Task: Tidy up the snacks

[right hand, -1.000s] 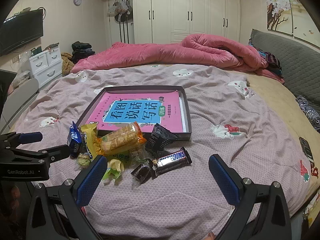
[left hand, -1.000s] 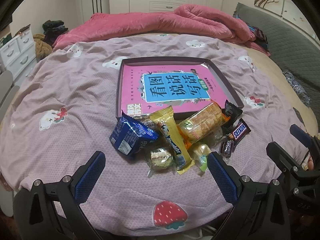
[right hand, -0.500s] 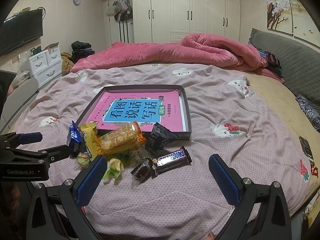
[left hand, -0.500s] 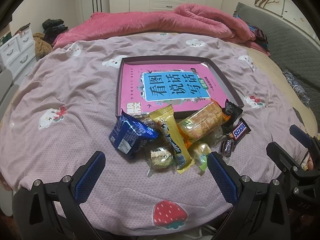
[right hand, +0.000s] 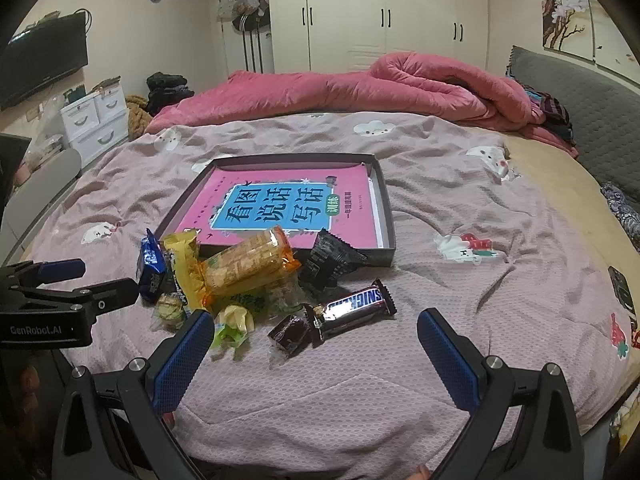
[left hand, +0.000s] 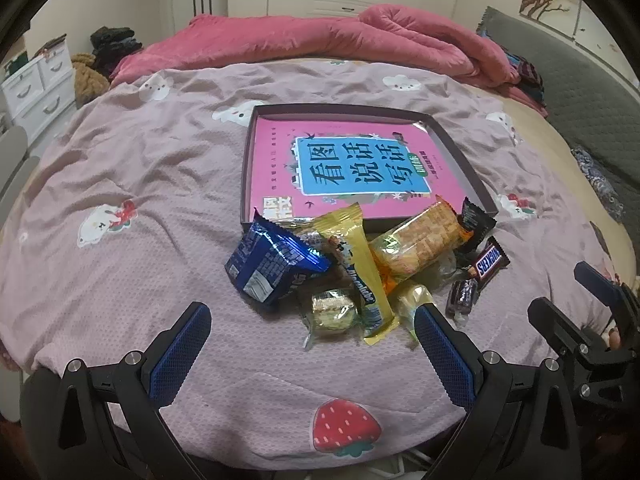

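Observation:
A heap of snacks lies on the bed in front of a shallow dark box (left hand: 460, 148) (right hand: 387, 216) lined with a pink book. In the heap are a blue biscuit pack (left hand: 272, 264) (right hand: 150, 264), a yellow bar (left hand: 360, 272), an orange cracker pack (left hand: 420, 240) (right hand: 248, 266), a black packet (right hand: 332, 258), a Snickers bar (left hand: 490, 262) (right hand: 354, 308) and small wrapped sweets (left hand: 332, 312). My left gripper (left hand: 310, 344) hangs open just short of the heap. My right gripper (right hand: 316, 348) is open too, near the Snickers bar and a dark sweet (right hand: 290, 334).
The snacks rest on a pink bedsheet (left hand: 120, 184) with cartoon prints. A rumpled red duvet (right hand: 360, 88) lies at the far side. A grey headboard (right hand: 580, 92) runs along the right, white drawers (right hand: 96, 120) stand at the left.
Both grippers stay open and nearly still; the views shift only slightly. No snack has moved.

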A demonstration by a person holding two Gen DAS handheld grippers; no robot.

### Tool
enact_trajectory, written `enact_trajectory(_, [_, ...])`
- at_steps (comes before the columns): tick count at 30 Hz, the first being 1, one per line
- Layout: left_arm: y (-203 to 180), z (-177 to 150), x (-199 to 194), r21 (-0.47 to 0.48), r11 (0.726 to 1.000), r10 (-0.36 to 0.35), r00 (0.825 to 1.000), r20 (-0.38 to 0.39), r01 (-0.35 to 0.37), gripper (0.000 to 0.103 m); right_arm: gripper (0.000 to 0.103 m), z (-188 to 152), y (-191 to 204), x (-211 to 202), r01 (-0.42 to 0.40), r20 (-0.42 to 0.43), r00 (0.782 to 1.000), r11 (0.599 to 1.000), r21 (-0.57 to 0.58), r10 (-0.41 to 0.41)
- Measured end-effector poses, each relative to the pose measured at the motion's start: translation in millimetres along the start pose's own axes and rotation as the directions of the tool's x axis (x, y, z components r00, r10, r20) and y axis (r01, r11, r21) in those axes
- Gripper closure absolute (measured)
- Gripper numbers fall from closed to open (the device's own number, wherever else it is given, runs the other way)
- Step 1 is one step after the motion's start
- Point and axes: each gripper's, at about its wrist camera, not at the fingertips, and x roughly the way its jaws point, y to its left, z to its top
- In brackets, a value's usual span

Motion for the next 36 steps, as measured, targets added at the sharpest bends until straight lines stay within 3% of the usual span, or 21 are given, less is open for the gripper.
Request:
enact_trajectory(7, [5,1,6,-0.010,1.000,0.001,1.000,-0.015,-0.002,0.002,0.001,-1,3,11,-0.018,-0.028,0.999,1.000,-0.006,0.017])
enact_trajectory(22, [51,6,45,-0.131,0.991,0.022,0.994,-0.112,-0.036,0.002,0.001,-5,12,33,-0.080,-0.074,0.995,0.993,-0.082,0.074])
enact_trajectory(27, [59,11,57,-0.103,0.993,0.038,0.994,-0.101,-0.048,0.002,0.001,-4,10,38,-0.085,-0.076,0.994,0.994,-0.076,0.079])
enact_trajectory(36, [57,15,77,-0.024,1.000,-0.020,0.993,-0.113,0.017,0.002,0.001,-7,5,59,-0.087,-0.131,0.988,0.994,-0.071,0.077])
